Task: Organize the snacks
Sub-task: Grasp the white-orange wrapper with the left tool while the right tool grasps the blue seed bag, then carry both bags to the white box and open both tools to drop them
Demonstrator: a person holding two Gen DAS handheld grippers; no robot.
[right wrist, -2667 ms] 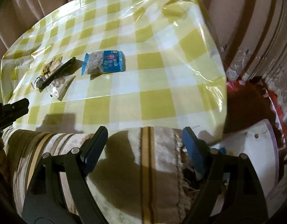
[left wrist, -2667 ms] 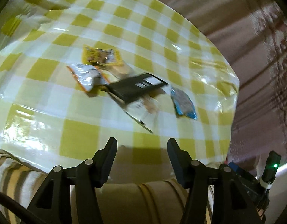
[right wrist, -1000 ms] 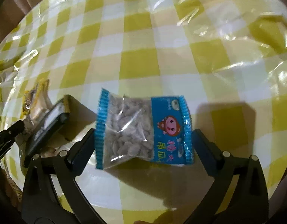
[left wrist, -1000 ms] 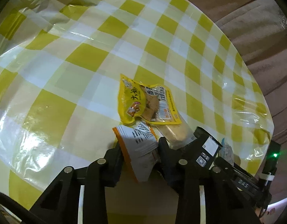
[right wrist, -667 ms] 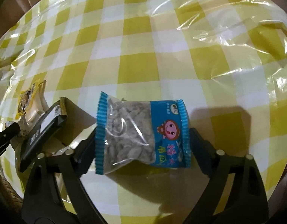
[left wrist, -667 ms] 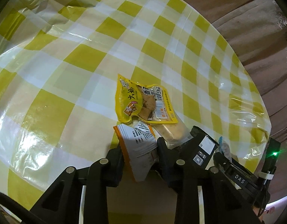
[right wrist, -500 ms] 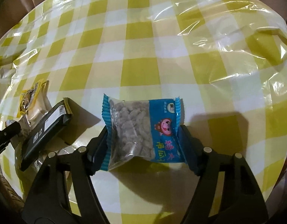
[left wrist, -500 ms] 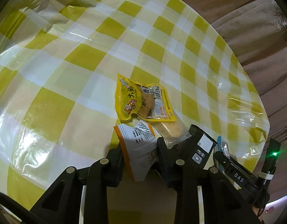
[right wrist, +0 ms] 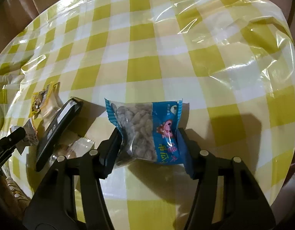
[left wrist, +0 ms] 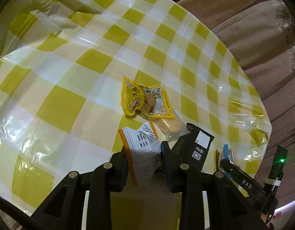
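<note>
My right tool has just closed on the blue packet near the table's near edge, my left tool grips the orange-edged packet, so both can be sorted.

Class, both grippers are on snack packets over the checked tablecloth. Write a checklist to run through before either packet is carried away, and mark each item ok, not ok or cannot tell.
1. Left gripper closed on the orange-edged white packet: ok, pads press its sides.
2. Right gripper, jaws just been closing, holds the blue nut packet: ok, packet squeezed between the pads.
3. Blue nut packet clear of the black packet: ok, gap between them.
4. White packet free of its neighbours: cannot tell, the clear packet and black packet lie close.
5. Yellow packet left undisturbed: ok, apart from both grippers.
6. A destination for the snacks in view: not ok.
</note>
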